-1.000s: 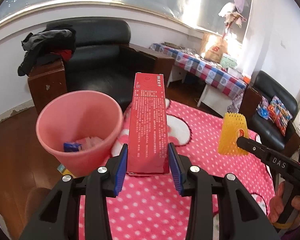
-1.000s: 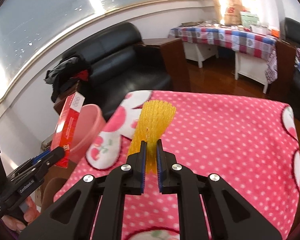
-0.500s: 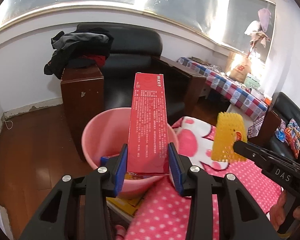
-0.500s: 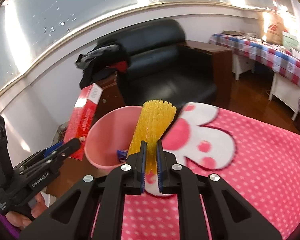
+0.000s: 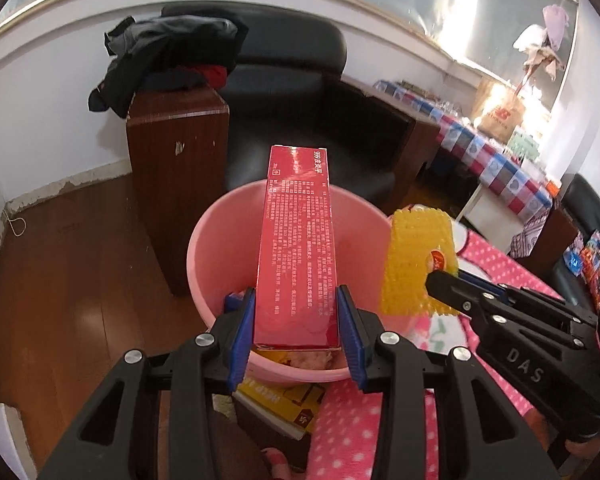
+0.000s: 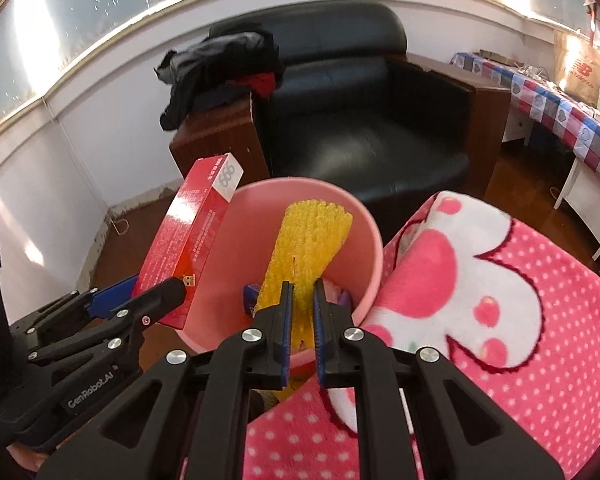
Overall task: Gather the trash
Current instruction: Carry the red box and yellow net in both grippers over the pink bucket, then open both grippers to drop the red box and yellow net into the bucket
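My left gripper (image 5: 296, 316) is shut on a long red carton (image 5: 296, 240) and holds it over the mouth of the pink bin (image 5: 216, 232). My right gripper (image 6: 300, 300) is shut on a yellow foam net sleeve (image 6: 304, 240), also held over the pink bin (image 6: 364, 240). The sleeve (image 5: 416, 256) and the right gripper (image 5: 440, 280) show at the right in the left wrist view. The carton (image 6: 192, 232) and the left gripper (image 6: 160, 296) show at the left in the right wrist view. The bin holds some trash, with a blue piece (image 6: 250, 294) showing.
The bin stands beside a table under a pink polka-dot blanket (image 6: 520, 300). A yellow book (image 5: 284, 400) lies under the bin. Behind are a black armchair (image 6: 360, 120), a wooden side cabinet (image 5: 176, 168) with dark clothes (image 5: 168, 52), and a checkered table (image 6: 560, 112).
Both grippers have moved left from over the blanket to over the bin, carrying the carton and the sleeve. Both stayed shut.
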